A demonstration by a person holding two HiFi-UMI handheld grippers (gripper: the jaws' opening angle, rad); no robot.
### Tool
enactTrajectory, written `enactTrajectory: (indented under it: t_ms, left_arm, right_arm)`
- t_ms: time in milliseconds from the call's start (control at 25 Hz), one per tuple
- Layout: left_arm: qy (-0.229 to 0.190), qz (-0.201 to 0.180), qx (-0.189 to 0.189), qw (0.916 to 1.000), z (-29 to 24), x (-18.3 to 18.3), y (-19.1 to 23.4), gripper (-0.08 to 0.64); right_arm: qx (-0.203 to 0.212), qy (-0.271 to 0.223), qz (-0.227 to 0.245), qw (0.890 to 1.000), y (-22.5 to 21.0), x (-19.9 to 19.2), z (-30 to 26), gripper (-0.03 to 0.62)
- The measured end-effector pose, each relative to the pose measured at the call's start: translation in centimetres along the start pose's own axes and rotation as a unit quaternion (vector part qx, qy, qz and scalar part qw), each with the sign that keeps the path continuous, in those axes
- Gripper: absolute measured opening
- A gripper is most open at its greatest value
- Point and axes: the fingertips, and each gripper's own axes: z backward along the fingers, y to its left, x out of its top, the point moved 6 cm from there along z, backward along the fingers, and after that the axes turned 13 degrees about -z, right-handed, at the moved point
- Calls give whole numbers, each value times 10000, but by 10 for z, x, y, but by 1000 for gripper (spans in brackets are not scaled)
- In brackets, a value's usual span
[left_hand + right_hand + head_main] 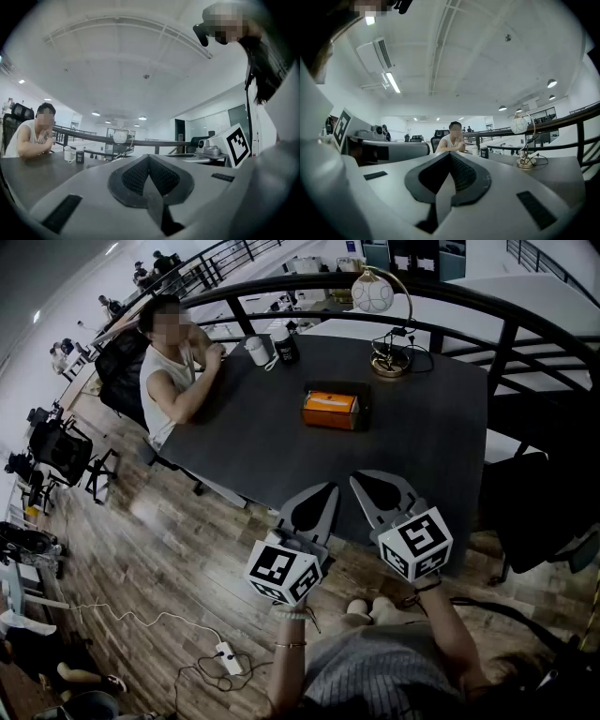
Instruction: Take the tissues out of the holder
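An orange tissue pack [330,409] lies in a black holder [364,404] at the middle of the dark table [422,446] in the head view. Both grippers hover over the table's near edge, well short of the holder. My left gripper [327,490] is shut and holds nothing. My right gripper [360,480] is beside it, also shut and holding nothing. In the left gripper view the left gripper [149,157] points up and across the table, its jaws pressed together. The right gripper [450,155] looks the same in the right gripper view. Neither gripper view shows the holder.
A person [173,362] sits at the table's far left corner. Near them stand a white cup [257,350] and a dark can [284,345]. A globe lamp [380,296] stands at the far edge, before a black railing [487,310]. A dark chair [530,512] is at the right.
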Motion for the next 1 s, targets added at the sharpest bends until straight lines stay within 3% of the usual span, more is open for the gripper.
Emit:
enactTrajectory:
  t_ms: [680, 840, 1000]
  left_arm:
    - [40, 8, 103, 9999, -2, 0, -4, 8]
    - [176, -13, 124, 9998, 4, 2, -11, 8]
    - [261, 9, 419, 9988, 14, -5, -6, 8]
  right_arm:
    - [84, 38, 42, 9999, -4, 2, 5, 14]
    - [175, -27, -163, 9997, -4, 0, 9, 14]
    - [393, -5, -408, 9984, -9, -7, 1, 14]
